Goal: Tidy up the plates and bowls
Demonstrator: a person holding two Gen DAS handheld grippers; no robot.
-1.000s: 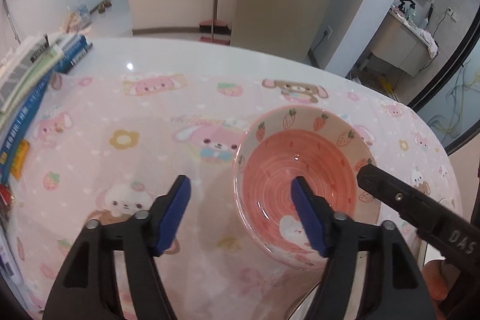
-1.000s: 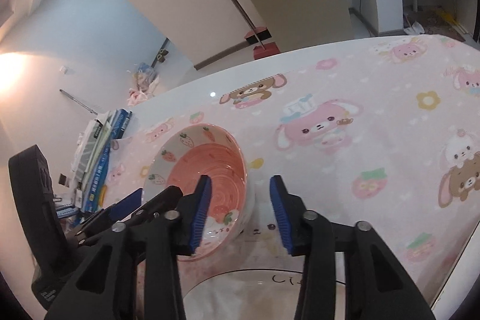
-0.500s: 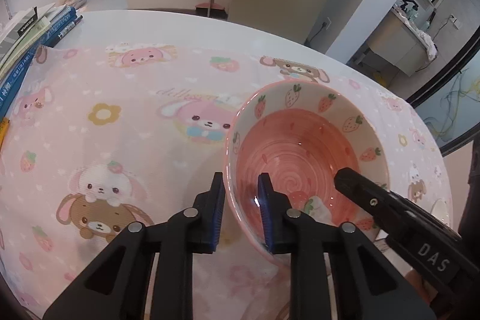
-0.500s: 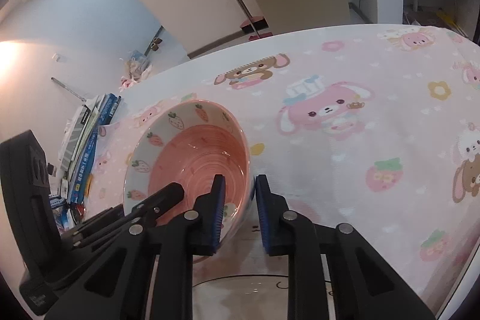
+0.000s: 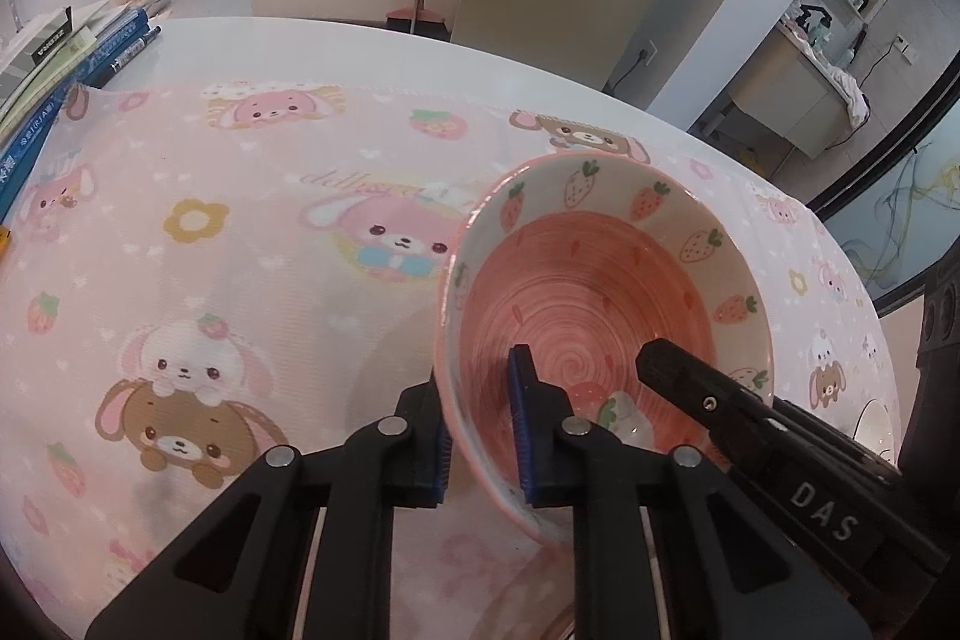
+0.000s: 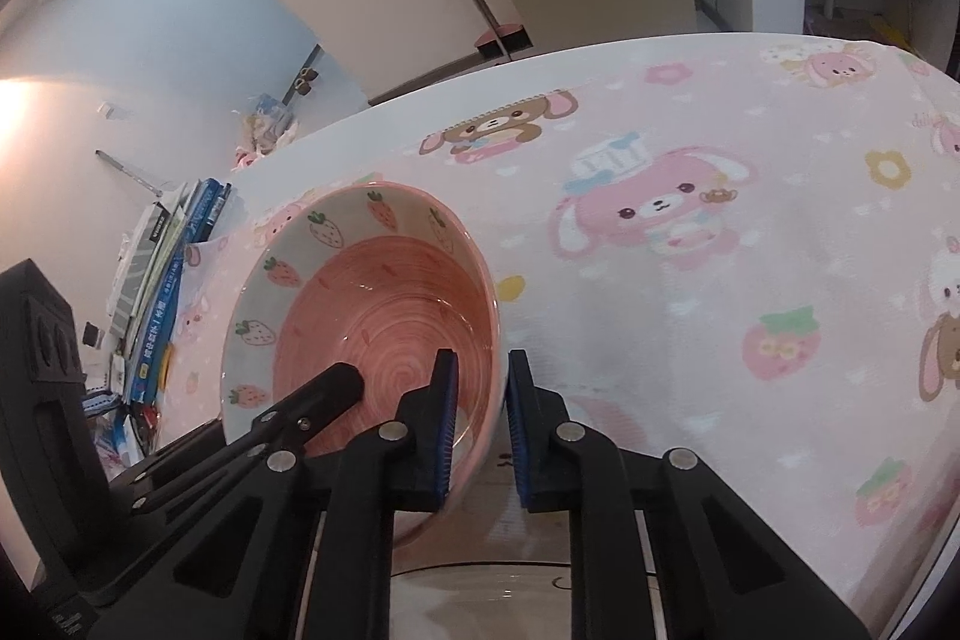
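A pink bowl (image 5: 600,292) with strawberries and carrots painted inside its rim sits on the pink cartoon tablecloth (image 5: 240,232). My left gripper (image 5: 480,436) straddles its near-left wall, one pad outside and one inside. Its jaws are closing and the pads look pressed on the wall. My right gripper (image 6: 480,430) straddles the opposite wall of the bowl (image 6: 372,304) the same way, jaws closing, pads against the wall. The bowl looks tipped between them. Its underside is hidden.
A white plate (image 6: 480,589) with a thin dark line lies just below the right gripper, near the table's front edge. A stack of books (image 5: 54,70) lines the table's left side. Beyond the table are a fridge and a broom.
Both grippers' jaws went from wide apart to narrow, each closing over the bowl's wall. The bowl now fills more of both views and looks more tilted.
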